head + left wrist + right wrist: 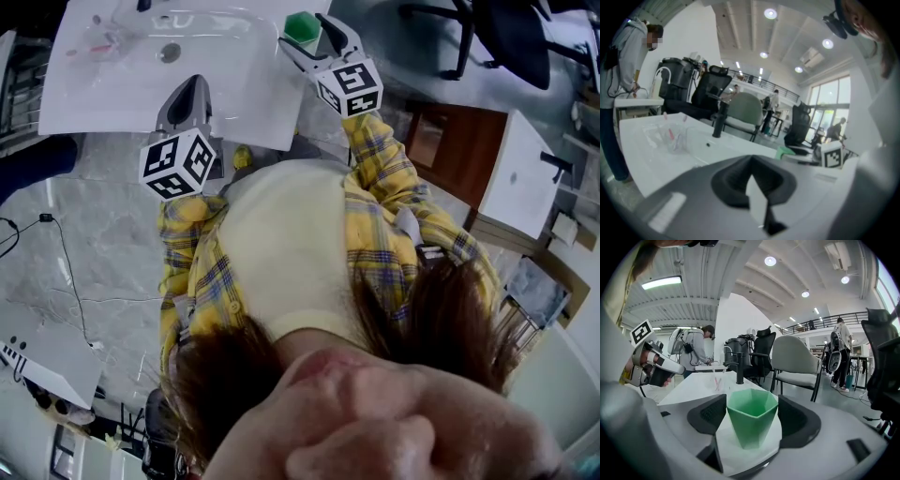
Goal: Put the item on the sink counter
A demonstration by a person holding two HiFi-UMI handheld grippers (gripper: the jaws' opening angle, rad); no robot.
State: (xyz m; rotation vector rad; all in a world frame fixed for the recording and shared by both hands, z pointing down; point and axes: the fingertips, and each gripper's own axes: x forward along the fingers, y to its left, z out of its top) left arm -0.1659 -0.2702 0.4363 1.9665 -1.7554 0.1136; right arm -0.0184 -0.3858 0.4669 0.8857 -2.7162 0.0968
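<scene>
Green, faceted and plastic, the cup (pixel 752 420) stands upright between the right gripper's (pixel 752 416) dark ribbed fingers (pixel 799 420), which close against its two sides just under the rim. In the right gripper view its base seems to rest on a corner of the white sink tabletop (pixel 234 98). The head view places it at the tabletop's right edge, beside the shallow white basin (pixel 211 37).

The left gripper (pixel 751 161) hovers over the near edge of the same tabletop, on the other side of the basin from the cup. Its fingers (pixel 731 180) are pressed together at the tips with nothing between them, and only a wedge of white surface shows below.

A round metal drain (pixel 170 52) sits in the middle of the basin. Beyond it a clear glass tumbler holding toothbrushes (pixel 672 138) stands near the far left of the tabletop, and a black upright faucet (pixel 718 119) rises behind the basin, well apart from the cup.

Both grippers carry a white cube with black square markers, and the yellow plaid sleeves (pixel 380 155) of the person reach to them. A pale green padded chair (pixel 797 359) stands on the floor beyond the tabletop, and a person in a grey hooded top (pixel 691 350) bends over another table farther off
</scene>
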